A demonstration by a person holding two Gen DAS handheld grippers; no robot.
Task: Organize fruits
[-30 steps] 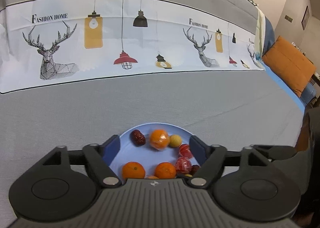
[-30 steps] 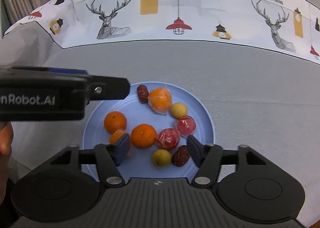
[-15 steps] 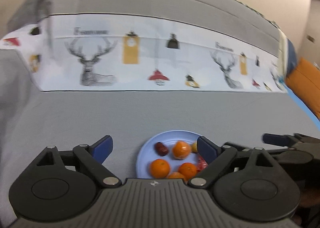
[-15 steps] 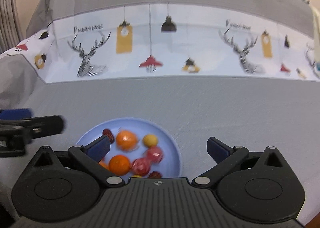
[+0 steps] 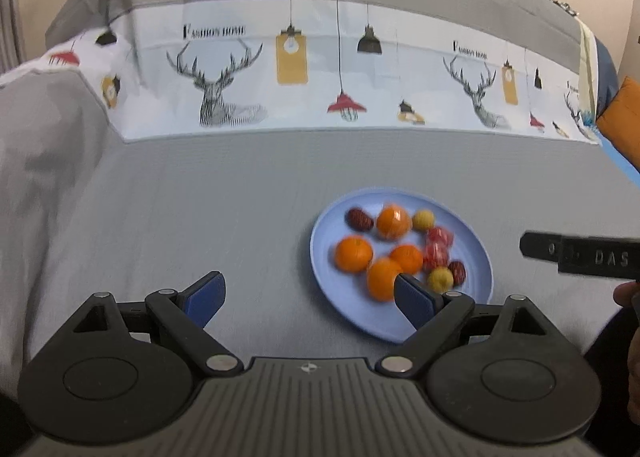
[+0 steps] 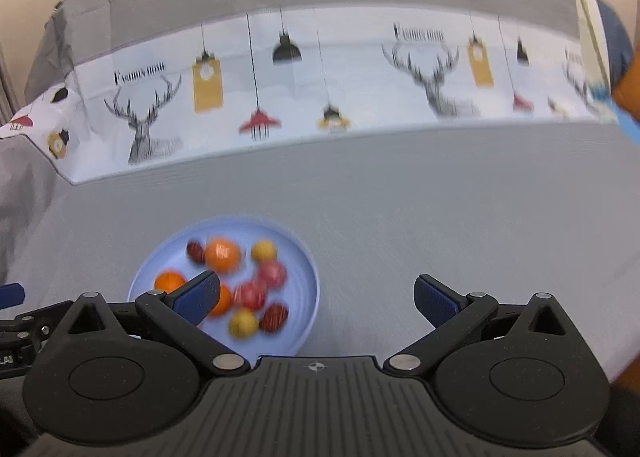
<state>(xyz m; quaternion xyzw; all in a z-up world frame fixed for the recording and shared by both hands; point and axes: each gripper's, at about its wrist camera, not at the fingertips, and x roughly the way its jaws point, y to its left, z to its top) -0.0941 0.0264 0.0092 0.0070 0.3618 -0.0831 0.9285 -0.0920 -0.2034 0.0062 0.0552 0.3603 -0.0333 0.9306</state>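
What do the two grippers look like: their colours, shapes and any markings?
The left gripper and right gripper match: black ribbed body, round black discs, silver screws, angled black fingers with blue pads. Seen side-on, the right one shows white letters "DAS".

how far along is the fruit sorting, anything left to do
Looks done: all visible fruit sits on the blue plate, including oranges, red fruits, yellow ones and dark dates. In hand: nothing; the left gripper and right gripper are open and empty. Left: no loose fruit shows on the grey cloth, so probably nothing.
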